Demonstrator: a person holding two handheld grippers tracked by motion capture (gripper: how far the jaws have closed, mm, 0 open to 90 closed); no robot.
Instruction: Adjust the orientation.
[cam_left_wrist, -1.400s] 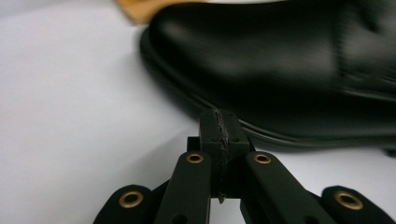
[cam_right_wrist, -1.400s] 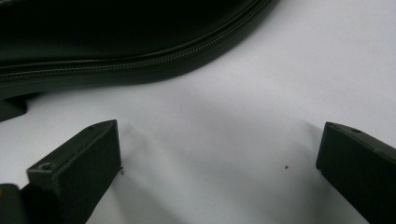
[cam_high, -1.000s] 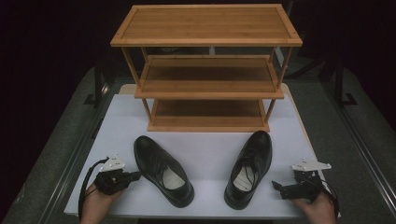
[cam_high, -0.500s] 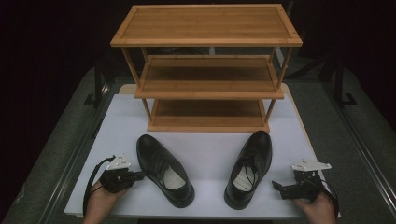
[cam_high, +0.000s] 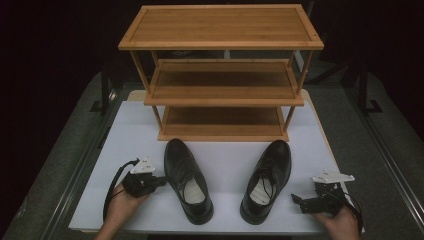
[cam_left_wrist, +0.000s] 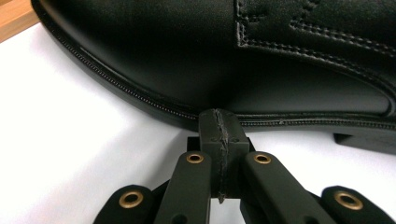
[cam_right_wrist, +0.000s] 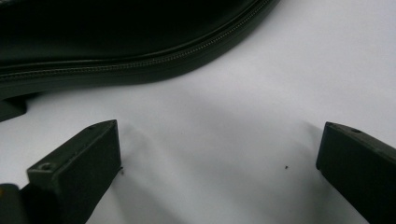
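Two black leather dress shoes lie on the white board, toes toward the rack. My left gripper is shut with nothing between its jaws. Its closed tip touches the sole edge of the left shoe at mid-length, and the shoe's dark side looms close ahead. At the front right, my right gripper is open and points at the right shoe from its outer side, a short gap away. Bare board lies between its jaws, with the shoe's sole just beyond.
A three-tier bamboo shoe rack stands at the back of the board, all its shelves bare. Bare white board lies between the shoes and in front of the rack. Grey floor and dark rails flank the board.
My left gripper has moved right against the left shoe. The shoe's toe has swung to the right, so it lies more upright in the view. The right gripper and right shoe have stayed still.
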